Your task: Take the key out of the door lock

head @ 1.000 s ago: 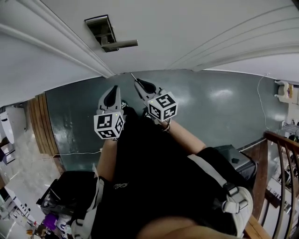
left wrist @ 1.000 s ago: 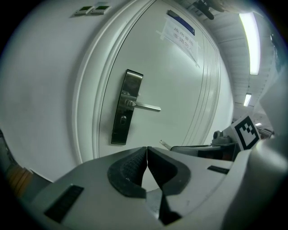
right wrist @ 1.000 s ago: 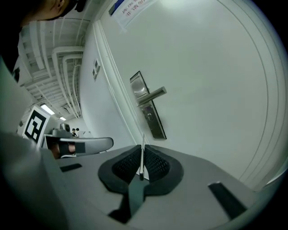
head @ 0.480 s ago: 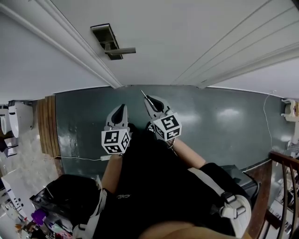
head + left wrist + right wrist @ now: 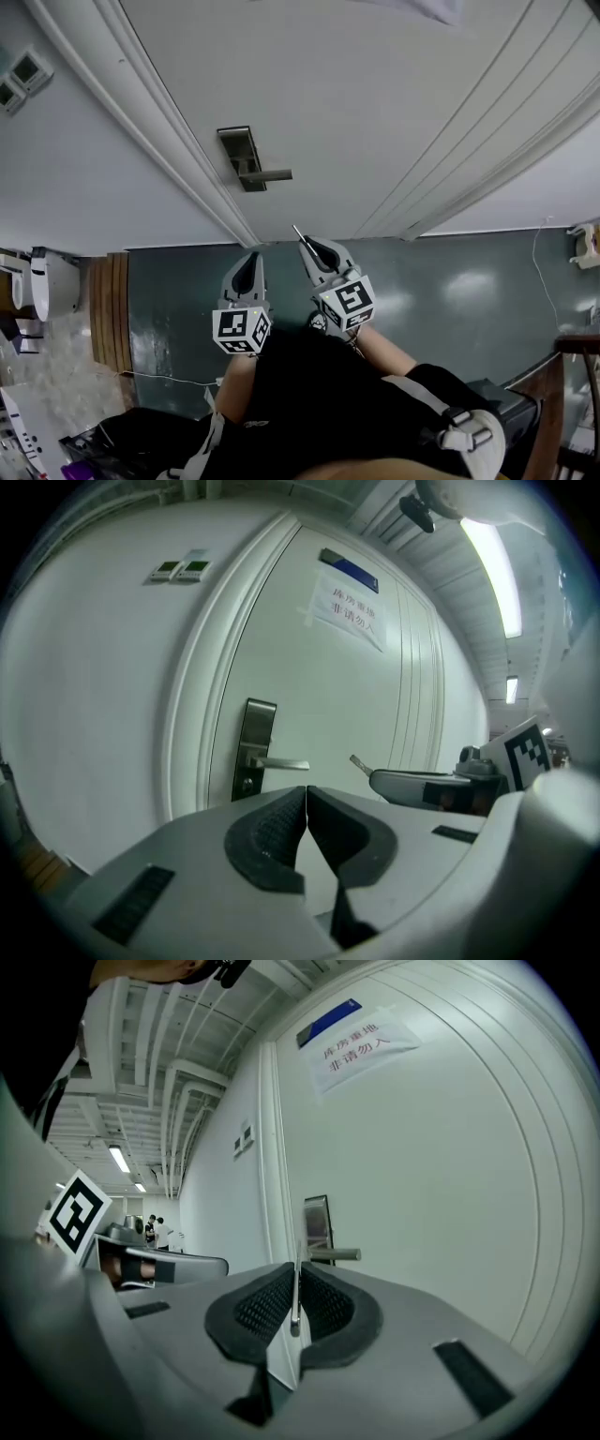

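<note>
Right gripper (image 5: 298,1269): jaws narrowed onto the key (image 5: 295,1299), thin metal blade pinched upright between the pads, tip pointing towards the door (image 5: 375,112).
Left gripper (image 5: 306,794): jaws together, nothing between them, held just beside the right one.
Lock plate (image 5: 239,155): dark, upright, on the white door, with lever handle (image 5: 272,175) horizontal; well apart from both grippers.
Paper notice (image 5: 349,607): taped high on the door.
Floor (image 5: 450,281): dark green, below the grippers.
Step in hand: key appears already clear of the lock, so extraction looks complete.
Next move: keep a firm pinch and carry the key away without dropping it.
</note>
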Demonstrator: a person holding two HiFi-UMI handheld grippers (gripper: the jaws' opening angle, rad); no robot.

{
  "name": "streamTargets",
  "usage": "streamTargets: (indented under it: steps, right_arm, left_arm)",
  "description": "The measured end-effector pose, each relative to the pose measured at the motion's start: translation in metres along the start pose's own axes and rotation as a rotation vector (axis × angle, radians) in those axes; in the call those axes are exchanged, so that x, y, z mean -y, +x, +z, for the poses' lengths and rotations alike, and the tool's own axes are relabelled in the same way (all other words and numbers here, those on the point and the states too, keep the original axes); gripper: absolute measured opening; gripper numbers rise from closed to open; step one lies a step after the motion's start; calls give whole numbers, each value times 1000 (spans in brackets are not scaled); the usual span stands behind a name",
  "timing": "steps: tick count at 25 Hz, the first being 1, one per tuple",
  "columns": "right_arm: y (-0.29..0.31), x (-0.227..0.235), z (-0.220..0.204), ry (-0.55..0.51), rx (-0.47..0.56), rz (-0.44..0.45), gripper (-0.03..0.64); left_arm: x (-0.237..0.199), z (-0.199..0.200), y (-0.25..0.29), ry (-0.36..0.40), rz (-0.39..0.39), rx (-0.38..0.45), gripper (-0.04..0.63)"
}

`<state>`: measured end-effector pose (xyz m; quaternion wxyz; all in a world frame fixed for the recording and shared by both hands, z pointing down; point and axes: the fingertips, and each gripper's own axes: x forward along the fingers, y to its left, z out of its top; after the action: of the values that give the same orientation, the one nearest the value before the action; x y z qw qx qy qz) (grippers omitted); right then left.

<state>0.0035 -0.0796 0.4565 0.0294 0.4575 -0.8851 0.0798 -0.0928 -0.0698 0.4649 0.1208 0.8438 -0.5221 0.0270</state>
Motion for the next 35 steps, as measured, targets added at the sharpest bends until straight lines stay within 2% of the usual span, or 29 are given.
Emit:
streamTargets:
  steps: [7, 10, 14, 26, 35]
  right_arm:
    - [11, -19, 53, -60, 115, -9, 31]
    - [7, -25, 72, -87, 147, -19, 31]
    - [5, -29, 91, -110, 175, -37, 31]
    - [-5, -29, 97, -148, 189, -67, 31]
    - [-9, -31, 107, -146, 198, -69, 31]
  left_arm:
    - [-2, 70, -10, 62, -36, 155, 25]
    - [-3, 87, -16, 85, -43, 191, 25]
    - [-13, 95, -21, 85, -39, 202, 25]
    - [-12, 104, -27, 96, -52, 219, 25]
    - [-2, 114, -24, 110, -95, 216, 25]
